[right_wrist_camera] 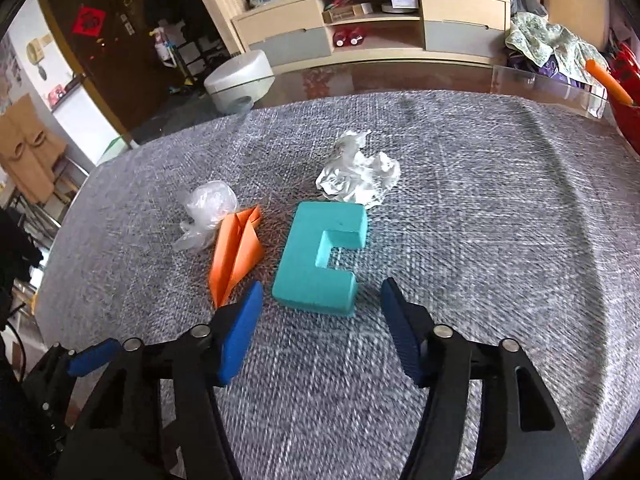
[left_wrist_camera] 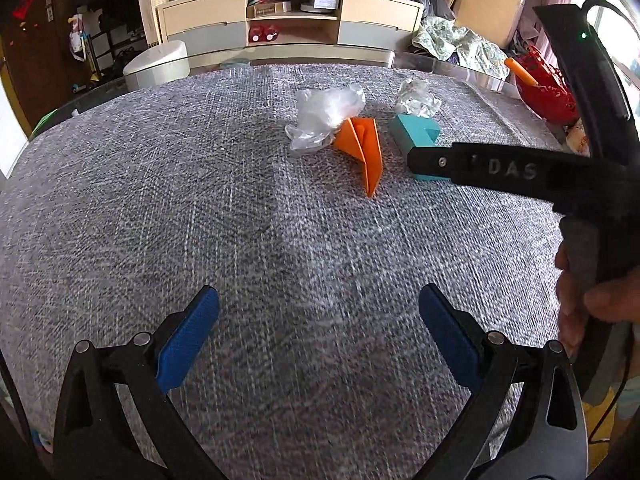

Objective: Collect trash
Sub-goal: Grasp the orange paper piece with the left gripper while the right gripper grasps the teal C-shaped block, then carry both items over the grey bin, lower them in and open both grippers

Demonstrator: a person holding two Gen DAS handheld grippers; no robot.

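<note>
On the grey woven-cloth surface [right_wrist_camera: 460,208] four items are grouped: a crumpled clear plastic bag [right_wrist_camera: 208,212], touched by a folded orange paper dart [right_wrist_camera: 236,254]; a teal C-shaped foam block [right_wrist_camera: 308,256]; a crumpled white paper wad [right_wrist_camera: 356,172] just behind it. The right claw [right_wrist_camera: 322,300] is held parted, empty, just short of the block. The left claw [left_wrist_camera: 320,312] is spread wide, empty, well apart from the items.

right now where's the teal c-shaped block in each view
Left wrist: teal block right of centre, partly behind the right gripper's finger.
Right wrist: teal block centre, just ahead of the open right gripper.
Shared landmark: orange folded paper beside it.
</note>
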